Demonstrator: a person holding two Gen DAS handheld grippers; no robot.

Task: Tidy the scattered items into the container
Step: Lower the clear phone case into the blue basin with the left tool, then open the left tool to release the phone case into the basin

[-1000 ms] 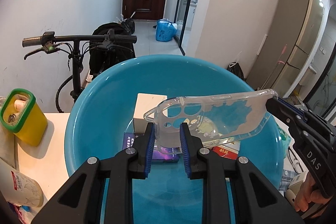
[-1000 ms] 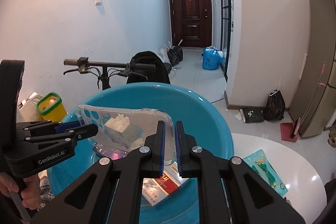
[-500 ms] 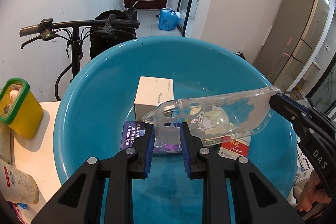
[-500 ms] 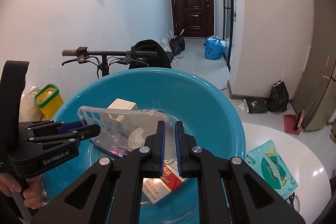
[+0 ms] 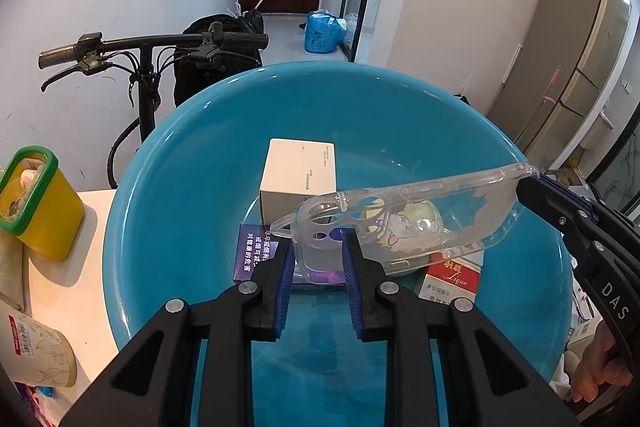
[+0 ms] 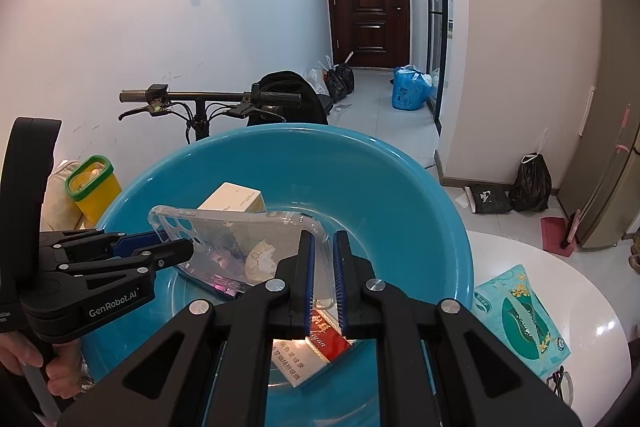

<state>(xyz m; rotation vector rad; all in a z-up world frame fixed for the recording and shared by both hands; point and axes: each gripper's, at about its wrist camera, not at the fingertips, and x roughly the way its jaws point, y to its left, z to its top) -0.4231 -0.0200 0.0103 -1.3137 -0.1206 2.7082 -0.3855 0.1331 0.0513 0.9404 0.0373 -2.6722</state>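
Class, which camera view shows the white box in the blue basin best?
The left wrist view: the white box shows its top and front clearly. In the right wrist view, the clear phone case hides most of it.

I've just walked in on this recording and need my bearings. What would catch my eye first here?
A clear phone case hangs over the big blue basin, pinched at one end by the left gripper and at the other by the right gripper. In the basin beneath it lie a white box and a red cigarette pack.
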